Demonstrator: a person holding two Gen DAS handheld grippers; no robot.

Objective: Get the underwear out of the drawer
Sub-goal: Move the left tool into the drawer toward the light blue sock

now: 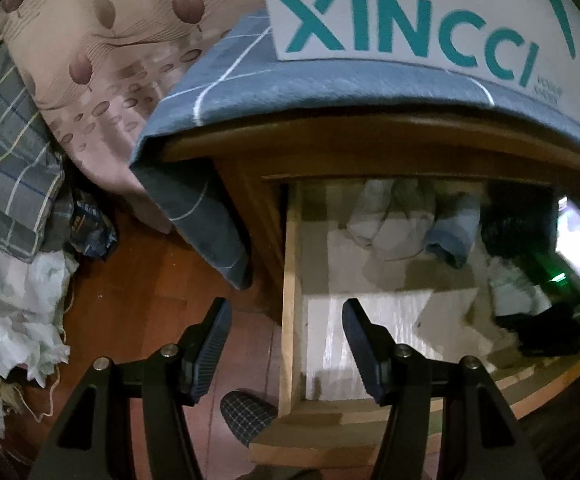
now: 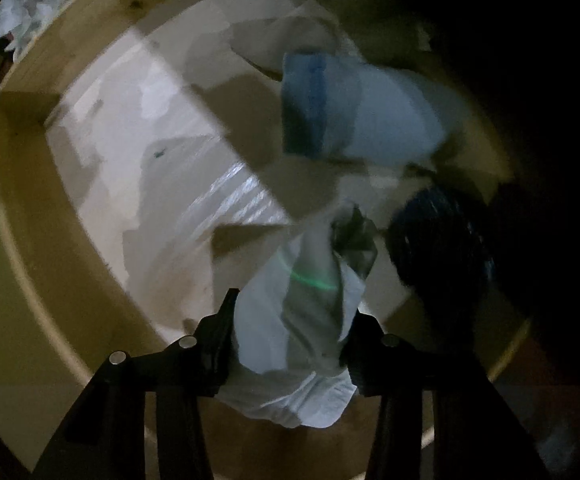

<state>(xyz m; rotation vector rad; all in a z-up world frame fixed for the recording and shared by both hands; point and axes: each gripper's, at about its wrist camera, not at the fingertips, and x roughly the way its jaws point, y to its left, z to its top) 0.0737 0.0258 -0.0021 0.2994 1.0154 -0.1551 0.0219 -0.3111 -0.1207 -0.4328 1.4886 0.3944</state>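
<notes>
The wooden drawer (image 1: 290,312) is pulled open under the nightstand. Rolled underwear lies at its back: pale pieces (image 1: 393,216), a blue one (image 1: 453,236) and a dark one (image 1: 509,232). My left gripper (image 1: 286,344) is open and empty above the drawer's left wall. In the right wrist view my right gripper (image 2: 293,344) is inside the drawer, its fingers on both sides of a white rolled underwear (image 2: 290,328). A blue-banded roll (image 2: 349,116) and a dark roll (image 2: 437,240) lie beyond it. The right gripper also shows in the left wrist view (image 1: 545,280).
A white XINCCI box (image 1: 429,20) stands on a blue plaid cloth (image 1: 290,84) covering the nightstand top. A patterned bed sheet (image 1: 102,52), plaid bedding (image 1: 6,140) and white bags (image 1: 14,320) lie left on the red-brown floor (image 1: 138,300). White liner paper (image 2: 178,168) covers the drawer bottom (image 2: 66,264).
</notes>
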